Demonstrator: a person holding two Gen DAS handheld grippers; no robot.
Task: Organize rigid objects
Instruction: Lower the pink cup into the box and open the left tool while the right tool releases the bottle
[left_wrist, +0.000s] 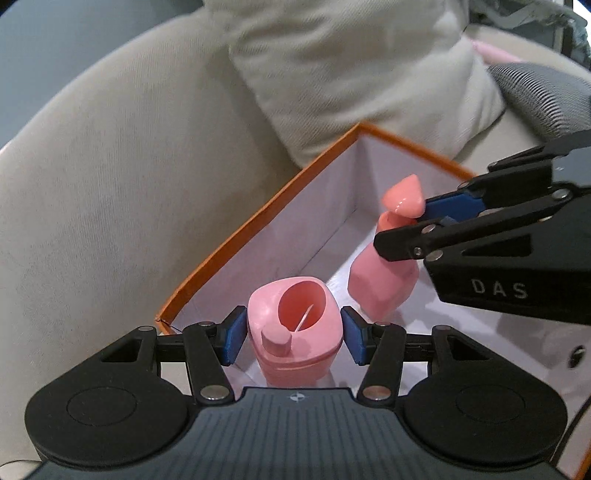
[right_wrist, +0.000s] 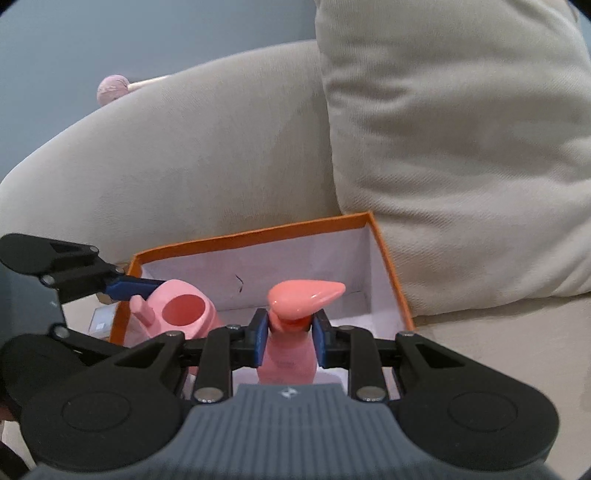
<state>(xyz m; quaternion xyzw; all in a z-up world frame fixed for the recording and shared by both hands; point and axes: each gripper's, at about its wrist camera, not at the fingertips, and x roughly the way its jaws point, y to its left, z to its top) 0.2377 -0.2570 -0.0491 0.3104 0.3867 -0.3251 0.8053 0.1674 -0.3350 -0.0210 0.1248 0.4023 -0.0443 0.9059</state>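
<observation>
The left tongs (left_wrist: 293, 332) are clamping the sides of a squat pink plastic jug with a round handle hole and a small capped spout (left_wrist: 293, 328), their blue pads pressing against its body. The right tongs (right_wrist: 290, 339) are gripping the neck of a tall pink plastic pump bottle with a glossy coral dispenser head (right_wrist: 291, 332), just under that head. Both things are hanging inside an open orange-edged cardboard box with a white interior (left_wrist: 258, 218); the bottle's base seems to be at or near the box floor, though I cannot tell whether it is touching. The jug is sitting toward the near left corner, the bottle just beside it. The box itself is resting on a beige fabric sofa (right_wrist: 207, 166), next to a cream cushion (right_wrist: 461, 140). This looks like the placing step: both items are being lowered in together. The next move probably calls for settling each upright on the box floor, then letting the pads part without tipping either.
</observation>
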